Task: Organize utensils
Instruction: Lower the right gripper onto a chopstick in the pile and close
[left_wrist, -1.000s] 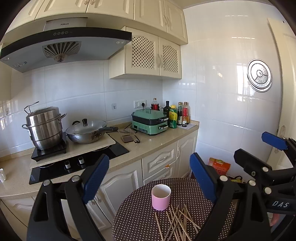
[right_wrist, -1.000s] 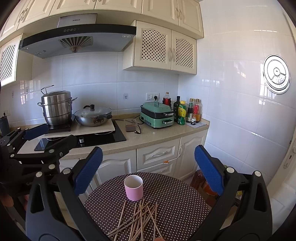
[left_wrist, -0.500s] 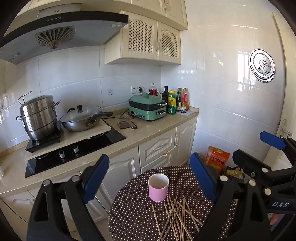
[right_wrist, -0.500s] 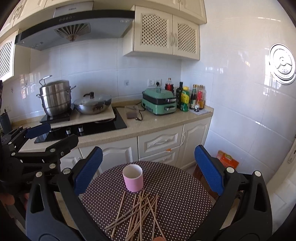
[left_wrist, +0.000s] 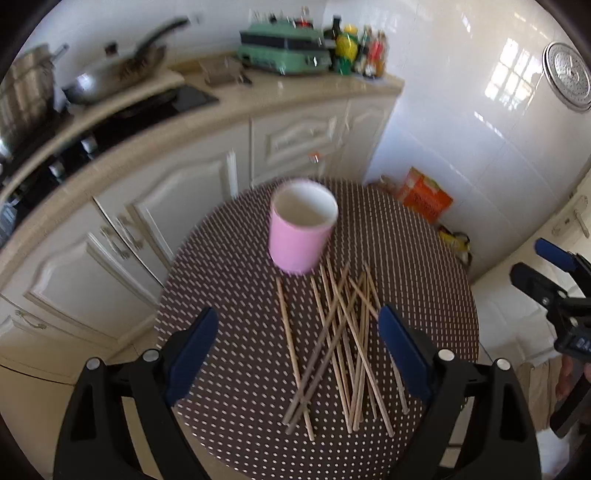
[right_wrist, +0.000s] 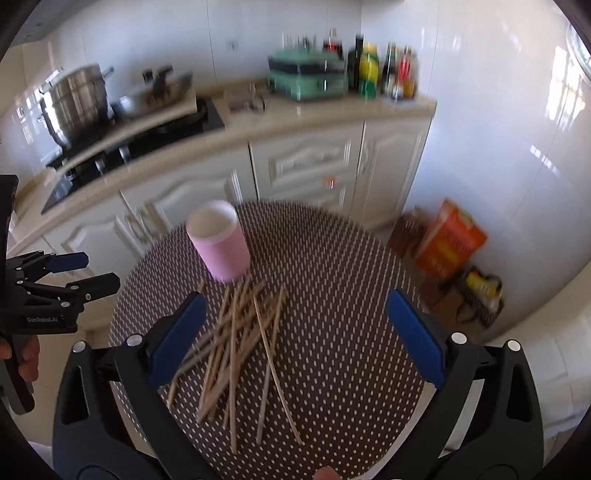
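both tongs gape above scattered chopsticks

Green appliance, bottles on counter; orange box on floor.

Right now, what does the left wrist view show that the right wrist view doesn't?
Only the left view shows the round metal lid on the wall and the right hand-held gripper. Only the right view shows the left hand-held gripper. Both show the pink cup, the scattered sticks, the dotted table and the green cooker.
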